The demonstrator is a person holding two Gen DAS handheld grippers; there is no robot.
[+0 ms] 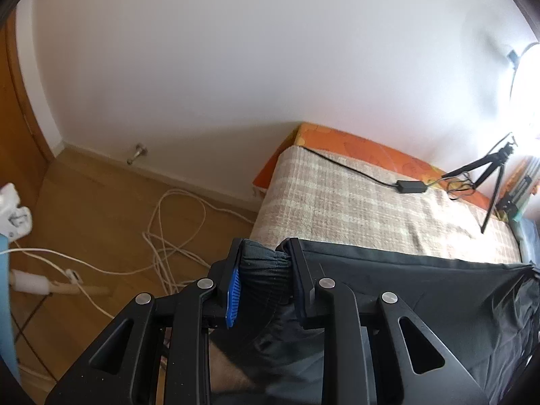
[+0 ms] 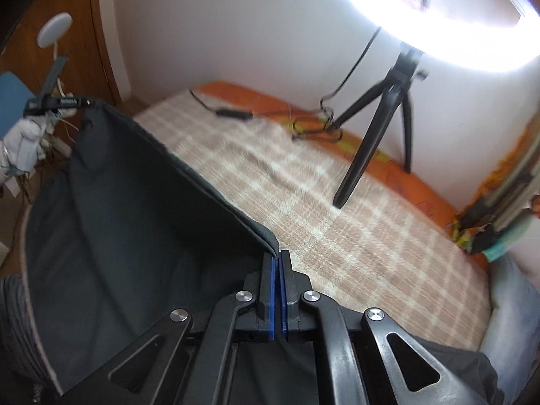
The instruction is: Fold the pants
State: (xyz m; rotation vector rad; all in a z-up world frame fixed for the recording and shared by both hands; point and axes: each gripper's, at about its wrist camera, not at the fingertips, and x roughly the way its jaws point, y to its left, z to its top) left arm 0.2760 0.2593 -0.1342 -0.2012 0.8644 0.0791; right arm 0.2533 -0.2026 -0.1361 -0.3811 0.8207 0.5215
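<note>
A home bedroom: blanket-covered bed (image 1: 371, 209), wooden floor (image 1: 101, 209), ring light (image 2: 438, 27).

Ring light (image 2: 438, 30) glare — blown out, fisheye-dark corners, motion blur

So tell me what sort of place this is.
Probably a bedroom: a bed with a beige checked blanket over an orange mattress, wooden floor, and a lit white ring light on a black tripod.

The pants (image 2: 135, 202) are dark navy, almost black, of a thin smooth cloth. They hang lifted above the near side of the bed (image 1: 354, 202), one long seamed edge stretched taut in a straight line. The ribbed elastic waistband (image 1: 266, 270) is bunched up at the left end.
</note>
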